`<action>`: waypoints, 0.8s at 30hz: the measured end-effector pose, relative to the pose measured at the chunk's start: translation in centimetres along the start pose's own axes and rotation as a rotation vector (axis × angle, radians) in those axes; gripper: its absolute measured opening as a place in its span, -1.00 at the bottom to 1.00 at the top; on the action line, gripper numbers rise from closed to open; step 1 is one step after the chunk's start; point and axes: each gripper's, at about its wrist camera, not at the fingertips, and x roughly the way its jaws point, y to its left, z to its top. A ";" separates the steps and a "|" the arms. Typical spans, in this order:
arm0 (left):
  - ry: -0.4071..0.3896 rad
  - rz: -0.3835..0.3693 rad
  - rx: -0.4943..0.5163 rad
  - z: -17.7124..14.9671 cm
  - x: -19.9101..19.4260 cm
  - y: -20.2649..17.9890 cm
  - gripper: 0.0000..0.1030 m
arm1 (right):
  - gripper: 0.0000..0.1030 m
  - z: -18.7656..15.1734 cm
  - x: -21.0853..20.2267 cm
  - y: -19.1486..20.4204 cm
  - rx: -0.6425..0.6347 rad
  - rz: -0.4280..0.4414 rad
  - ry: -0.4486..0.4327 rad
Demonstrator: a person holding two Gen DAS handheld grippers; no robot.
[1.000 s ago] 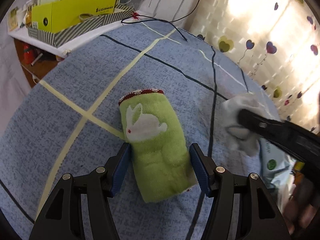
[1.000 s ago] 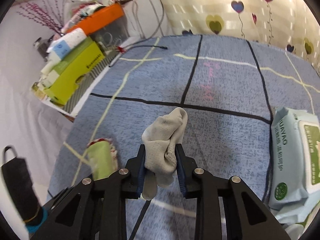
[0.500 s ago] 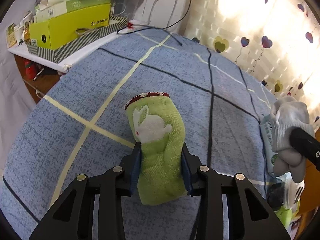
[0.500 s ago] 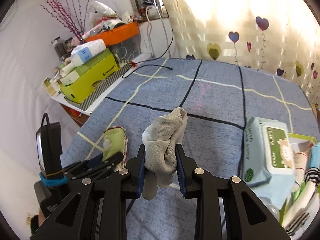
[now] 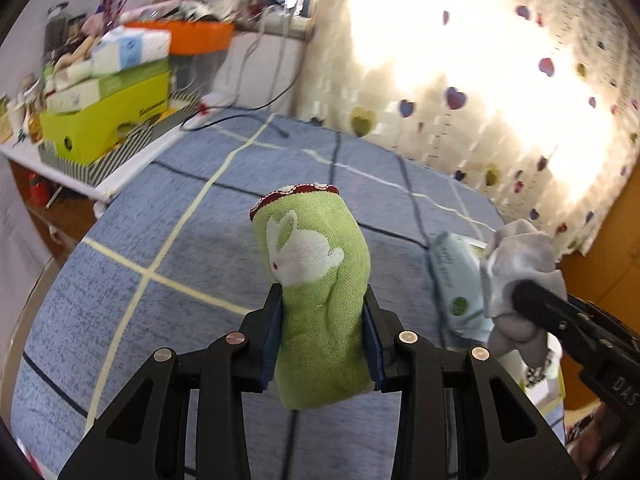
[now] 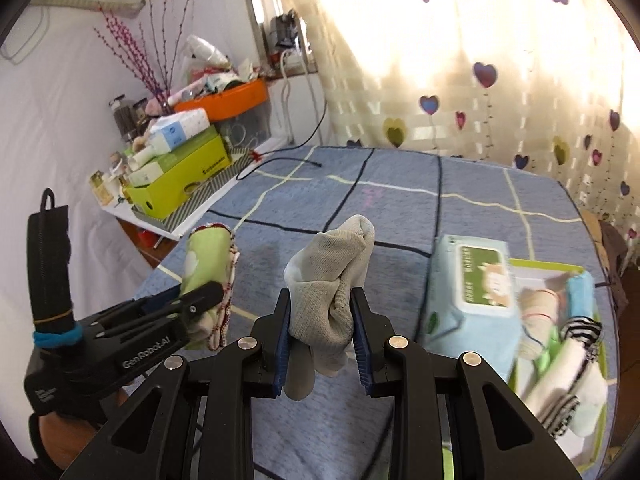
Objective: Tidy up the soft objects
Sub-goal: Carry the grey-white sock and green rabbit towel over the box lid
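Over blue checked bedspread [image 6: 400, 216], heart curtain [image 6: 460, 80] behind, cluttered shelf [image 6: 180, 152]

A home bedroom — blue checked bedspread [image 6: 400, 208], heart-print curtain [image 6: 460, 80], cluttered side shelf [image 6: 180, 200].

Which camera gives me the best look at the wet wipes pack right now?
The right wrist view: the wet wipes pack shows its whole green-labelled top, lying beside the green tray. The left wrist view catches only a narrow slice of it, partly hidden behind the grey sock.
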 end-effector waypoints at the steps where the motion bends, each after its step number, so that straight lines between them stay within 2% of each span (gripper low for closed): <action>1: -0.004 -0.007 0.010 -0.1 -0.3 -0.6 -0.28 | -0.49 -0.3 -0.6 -0.4 0.003 -0.009 -0.007; 13: -0.010 -0.123 0.148 -1.3 -2.8 -8.6 -0.28 | -0.49 -3.4 -6.7 -6.1 0.081 -0.073 -0.070; 24: 0.030 -0.254 0.274 -3.3 -3.3 -16.4 -0.28 | -0.49 -6.1 -10.5 -11.3 0.163 -0.145 -0.097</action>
